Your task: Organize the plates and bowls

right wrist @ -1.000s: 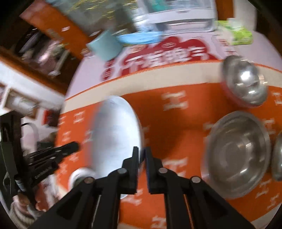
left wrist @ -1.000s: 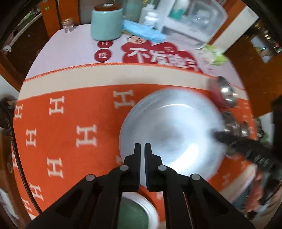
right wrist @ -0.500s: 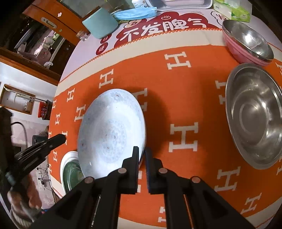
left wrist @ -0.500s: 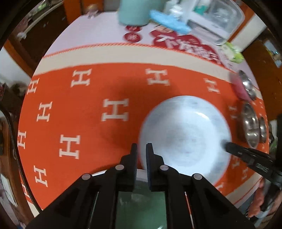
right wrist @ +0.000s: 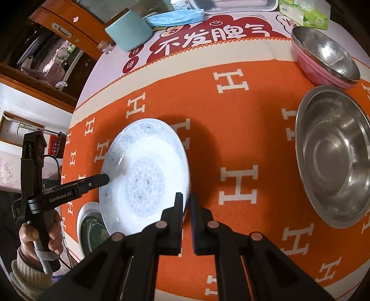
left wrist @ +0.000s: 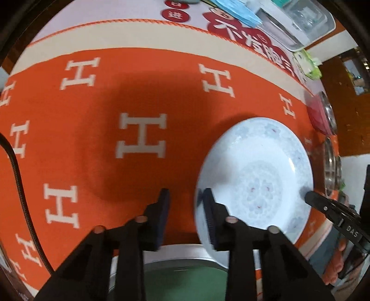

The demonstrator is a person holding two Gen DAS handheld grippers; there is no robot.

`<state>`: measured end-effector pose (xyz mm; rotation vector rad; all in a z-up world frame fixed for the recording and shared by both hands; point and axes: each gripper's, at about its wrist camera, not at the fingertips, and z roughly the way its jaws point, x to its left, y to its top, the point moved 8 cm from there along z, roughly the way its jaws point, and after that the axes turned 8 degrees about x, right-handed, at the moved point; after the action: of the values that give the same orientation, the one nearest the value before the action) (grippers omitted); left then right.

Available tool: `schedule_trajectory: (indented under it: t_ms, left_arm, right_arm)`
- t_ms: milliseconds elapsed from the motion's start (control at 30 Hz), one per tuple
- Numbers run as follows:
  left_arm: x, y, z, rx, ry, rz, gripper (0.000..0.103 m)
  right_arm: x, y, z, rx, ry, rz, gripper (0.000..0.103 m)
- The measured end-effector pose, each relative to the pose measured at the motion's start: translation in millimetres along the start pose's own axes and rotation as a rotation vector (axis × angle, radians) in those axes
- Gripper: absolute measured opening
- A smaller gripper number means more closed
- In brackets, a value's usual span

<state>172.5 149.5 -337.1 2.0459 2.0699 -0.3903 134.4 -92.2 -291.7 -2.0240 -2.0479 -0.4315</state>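
Left tool (left wrist: 186, 196): its fingers are spread apart, with orange cloth visible in the gap; the right finger is at the left rim of the plate, and I cannot tell if it touches.
Right tool (right wrist: 186, 200): its fingers are almost pressed together, pinching the right rim of the plate.
Plate (right wrist: 143, 176): white with a pale blue pattern, over the orange cloth (right wrist: 231, 139); its near-left part hangs above the green dish.
Green dish (right wrist: 91, 228): white rim, green inside, at the near-left edge of the worktop, partly hidden under the plate.
Large steel bowl (right wrist: 335, 157): on the cloth, well apart to the right of the plate.
Small steel bowl (right wrist: 323, 51): sits inside a pink bowl (right wrist: 309, 71), behind the large one.
Teal cup (right wrist: 129, 30): far side of the worktop, near a blue face mask (right wrist: 173, 17).
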Motion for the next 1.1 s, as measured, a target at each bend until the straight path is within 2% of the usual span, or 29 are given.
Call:
schedule_trajectory:
  t_ms: [67, 167, 333, 567, 867, 1100]
  left_arm:
    - [-5, 1, 1, 0.006, -0.023, 0.013, 0.006]
    - [-12, 3, 2, -0.005, 0.005, 0.041, 0.006]
    - [-15, 1, -1, -0.019, 0.008, 0.025, 0.006]
    - [-13, -17, -38, -0.068, 0.047, -0.002, 0.006]
    - [8, -75, -93, -0.126, 0.097, -0.073, 0.006]
    - [41, -136, -97, -0.126, 0.133, -0.163, 0.006]
  right_arm:
    - [0, 1, 0, -0.001, 0.002, -0.001, 0.005]
    - [1, 1, -2, -0.006, -0.002, -0.011, 0.006]
    - [3, 0, -6, -0.01, -0.004, -0.021, 0.006]
    - [14, -8, -16, -0.011, 0.015, -0.05, 0.005]
    - [53, -36, -26, 0.012, 0.066, -0.145, 0.005]
    - [87, -64, -14, 0.066, 0.084, -0.248, 0.005]
